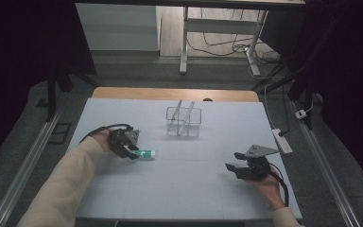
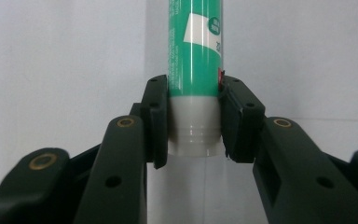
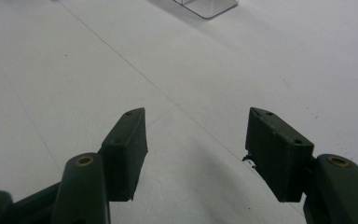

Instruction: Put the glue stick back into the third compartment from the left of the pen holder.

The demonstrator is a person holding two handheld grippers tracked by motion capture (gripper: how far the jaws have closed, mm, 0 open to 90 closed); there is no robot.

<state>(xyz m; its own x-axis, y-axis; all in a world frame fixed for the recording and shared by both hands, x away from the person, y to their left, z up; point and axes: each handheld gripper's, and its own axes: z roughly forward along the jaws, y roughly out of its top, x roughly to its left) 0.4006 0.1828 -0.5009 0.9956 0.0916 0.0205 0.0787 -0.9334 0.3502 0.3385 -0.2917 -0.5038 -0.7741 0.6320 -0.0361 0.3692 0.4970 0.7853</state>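
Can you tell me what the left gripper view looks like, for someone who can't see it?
Two black pads squeeze the white cap end of a green tube that lies on a white table and points away from the camera.

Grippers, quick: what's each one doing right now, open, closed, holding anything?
Left gripper: closed on the green tube, jaws clamping its white cap end.
Right gripper: open, nothing between the jaws, above the bare white table.
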